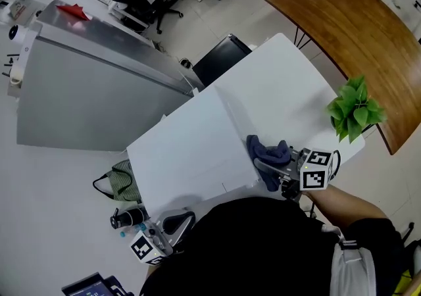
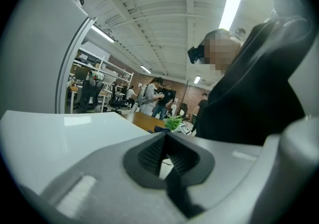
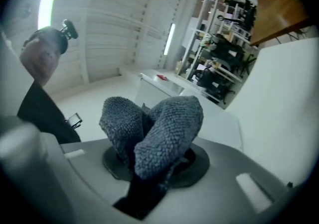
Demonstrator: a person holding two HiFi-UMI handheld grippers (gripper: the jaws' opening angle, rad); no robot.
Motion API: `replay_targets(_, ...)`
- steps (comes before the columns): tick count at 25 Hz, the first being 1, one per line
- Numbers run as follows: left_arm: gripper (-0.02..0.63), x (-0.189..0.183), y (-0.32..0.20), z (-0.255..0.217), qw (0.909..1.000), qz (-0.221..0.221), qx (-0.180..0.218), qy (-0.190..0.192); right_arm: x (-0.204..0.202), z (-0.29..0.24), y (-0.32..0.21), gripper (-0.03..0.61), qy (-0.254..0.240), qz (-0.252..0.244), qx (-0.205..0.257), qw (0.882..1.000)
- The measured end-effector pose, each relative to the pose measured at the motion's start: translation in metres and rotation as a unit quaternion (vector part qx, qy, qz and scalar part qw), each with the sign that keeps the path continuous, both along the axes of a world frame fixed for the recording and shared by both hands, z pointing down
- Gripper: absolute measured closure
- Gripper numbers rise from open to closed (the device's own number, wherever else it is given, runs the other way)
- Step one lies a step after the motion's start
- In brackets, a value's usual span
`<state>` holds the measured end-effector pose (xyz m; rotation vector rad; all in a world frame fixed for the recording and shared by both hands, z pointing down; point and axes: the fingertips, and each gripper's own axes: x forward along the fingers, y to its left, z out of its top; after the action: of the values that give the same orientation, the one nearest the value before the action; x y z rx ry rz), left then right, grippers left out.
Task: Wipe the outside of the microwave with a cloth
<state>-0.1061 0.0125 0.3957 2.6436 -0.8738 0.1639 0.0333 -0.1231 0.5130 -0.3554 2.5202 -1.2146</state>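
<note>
**Left side.** The left hand-held gripper [image 1: 179, 221] sits low at the near-left corner of the white bench [image 1: 197, 150], close to the person's body. Its own view [image 2: 164, 141] shows the dark pads drawn together at their tips with nothing between them, so it is clenched and empty. Judgement: it is parked out of the working area and plays no part in the wipe at present.

**Centre.** No microwave can be identified as such in any view. The broad white surface under the work is recorded as bench top only.

**Right of centre.** The cloth [image 1: 268, 152], blue-grey and nubbly, lies bunched over the near part of the bench. It is pinched in the right hand-held gripper [image 1: 266, 166]. That gripper's view [image 3: 149, 163] confirms the jaws are closed on the cloth [image 3: 164, 123], with two folded lobes standing proud beyond them. Judgement: the cloth is gripped at its gathered middle so that a padded wad leads the gripper.

**Orientation.** The wad's long axis follows the gripper's line. The free lobes point away from the person, toward the far left. Whether the cloth touches the surface cannot be told.

**Far right.** A potted plant [image 1: 355, 112] stands at the bench edge, apart from the cloth.
</note>
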Motion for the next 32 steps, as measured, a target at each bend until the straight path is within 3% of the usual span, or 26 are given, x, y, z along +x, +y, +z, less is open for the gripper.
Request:
replay_targets(3, 0.611, 0.002, 0.000, 0.001, 1.0000, 0.004, -0.004, 0.003, -0.002, 0.002, 0.014, 0.476, -0.012, -0.010, 0.000, 1.000)
replay_targets(8, 0.611, 0.007, 0.000, 0.000, 0.9999, 0.013, -0.002, 0.002, -0.006, 0.036, 0.009, 0.472, -0.033, -0.021, -0.053, 0.998)
replay_targets(15, 0.611, 0.004, 0.005, -0.004, 1.0000, 0.001, 0.005, -0.005, -0.007, 0.084, 0.005, 0.472, -0.026, -0.036, -0.126, 0.991)
replay_targets(20, 0.611, 0.001, 0.011, -0.004, 0.9999, -0.011, 0.008, -0.007, -0.009, 0.145, 0.002, 0.471, 0.019, -0.031, -0.195, 0.980)
replay_targets(28, 0.611, -0.005, 0.019, -0.003, 0.9998, -0.017, 0.012, 0.000, -0.010, 0.192, -0.006, 0.453, 0.107, -0.020, -0.228, 0.968)
replay_targets(32, 0.611, -0.009, 0.025, -0.004, 0.9996, -0.011, 0.023, 0.007, -0.006, 0.220, -0.007, 0.468, 0.154, -0.007, -0.257, 0.954)
